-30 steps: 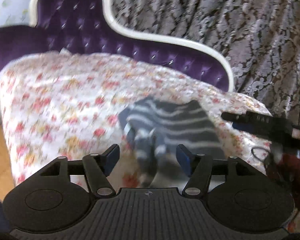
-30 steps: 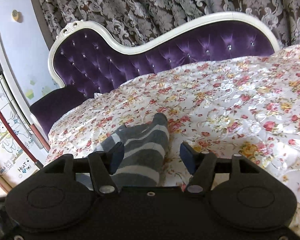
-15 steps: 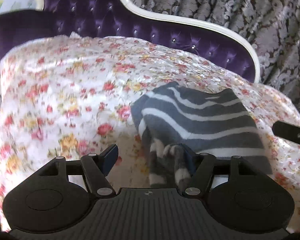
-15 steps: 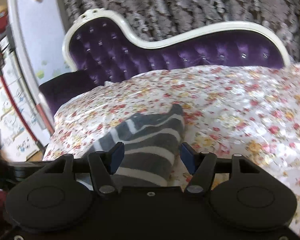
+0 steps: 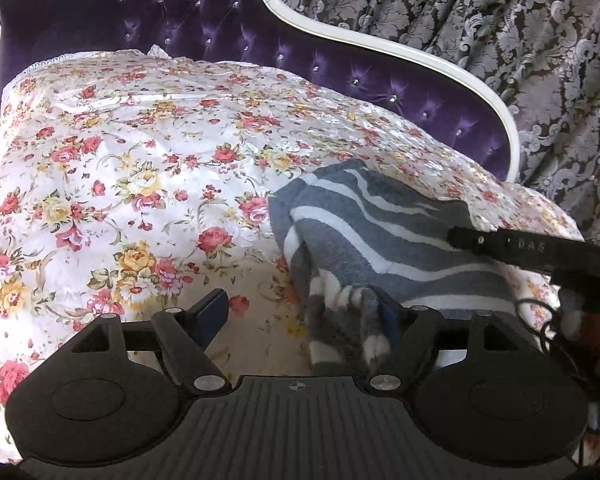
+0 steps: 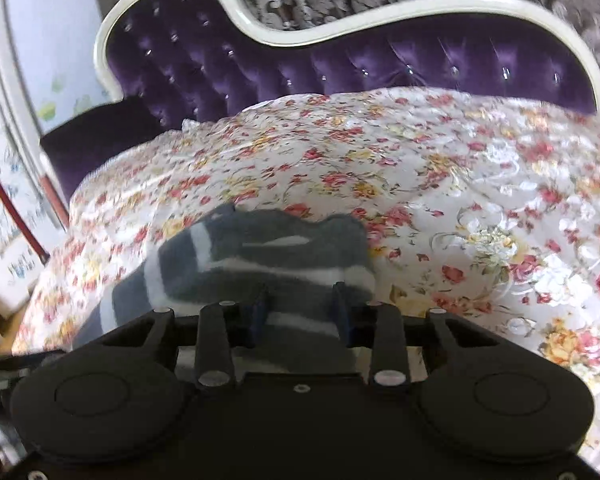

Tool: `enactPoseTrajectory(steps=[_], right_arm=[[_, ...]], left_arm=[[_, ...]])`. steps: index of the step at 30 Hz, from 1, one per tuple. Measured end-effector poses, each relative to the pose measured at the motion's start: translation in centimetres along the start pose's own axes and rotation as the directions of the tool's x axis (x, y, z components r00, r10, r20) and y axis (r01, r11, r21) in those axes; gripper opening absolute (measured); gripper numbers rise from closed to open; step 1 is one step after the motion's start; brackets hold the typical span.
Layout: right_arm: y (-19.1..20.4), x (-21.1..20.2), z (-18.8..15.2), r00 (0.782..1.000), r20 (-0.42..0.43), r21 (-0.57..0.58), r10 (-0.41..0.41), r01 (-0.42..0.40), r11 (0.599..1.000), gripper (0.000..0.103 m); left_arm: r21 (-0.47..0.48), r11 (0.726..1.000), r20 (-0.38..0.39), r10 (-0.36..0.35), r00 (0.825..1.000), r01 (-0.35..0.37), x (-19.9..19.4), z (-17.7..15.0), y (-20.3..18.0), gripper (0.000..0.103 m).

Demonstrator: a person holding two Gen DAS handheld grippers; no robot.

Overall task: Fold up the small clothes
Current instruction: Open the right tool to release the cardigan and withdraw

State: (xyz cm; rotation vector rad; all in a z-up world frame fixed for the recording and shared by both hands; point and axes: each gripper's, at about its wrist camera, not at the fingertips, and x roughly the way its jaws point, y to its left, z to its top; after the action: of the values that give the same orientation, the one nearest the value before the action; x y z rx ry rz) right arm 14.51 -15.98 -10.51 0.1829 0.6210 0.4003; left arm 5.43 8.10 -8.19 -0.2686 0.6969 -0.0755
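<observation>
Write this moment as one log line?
left gripper: jaws opening, sock at one pad | right gripper: jaws closing around sock | sock on cover

Domestic room: a purple tufted chaise [image 5: 340,60] wearing a floral cover [image 5: 140,160] is standing ahead of the jaws, damask curtains [image 5: 500,40] hanging behind.

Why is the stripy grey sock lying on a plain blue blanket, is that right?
Not quite. The stripy grey sock lies on a flowery blanket, white with red and yellow roses, not plain blue. The left wrist view shows it clearly.
</observation>
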Motion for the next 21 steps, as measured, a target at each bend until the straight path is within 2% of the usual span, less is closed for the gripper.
enactPoseTrajectory(steps=[7, 10, 13, 15, 21], right_arm=[[2.2, -4.4, -0.4, 0.998, 0.055, -0.067, 0.008, -0.005, 0.998, 0.049], [3.4, -5.6, -1.8, 1.000, 0.027, -0.115, 0.003, 0.000, 0.993, 0.049], [4.1, -5.5, -4.0, 0.998, -0.017, -0.177, -0.060, 0.056, 0.983, 0.052], [3.8, -5.5, -5.0, 0.998, -0.011, -0.170, -0.068, 0.065, 0.983, 0.053], [3.6, -6.4, -4.2, 0.997, 0.026, -0.137, -0.073, 0.076, 0.988, 0.061]], left_arm=[[-0.002, 1.000, -0.002, 0.004, 1.000, -0.004, 0.0, 0.1, 0.1, 0.078], [-0.004, 1.000, -0.001, 0.006, 1.000, -0.006, 0.1, 0.1, 0.1, 0.078], [-0.006, 1.000, -0.003, 0.005, 1.000, -0.005, 0.2, 0.1, 0.2, 0.079], [-0.009, 1.000, -0.006, 0.005, 1.000, -0.005, 0.2, 0.1, 0.3, 0.079], [-0.003, 1.000, -0.007, 0.018, 1.000, -0.018, 0.0, 0.4, 0.0, 0.081]])
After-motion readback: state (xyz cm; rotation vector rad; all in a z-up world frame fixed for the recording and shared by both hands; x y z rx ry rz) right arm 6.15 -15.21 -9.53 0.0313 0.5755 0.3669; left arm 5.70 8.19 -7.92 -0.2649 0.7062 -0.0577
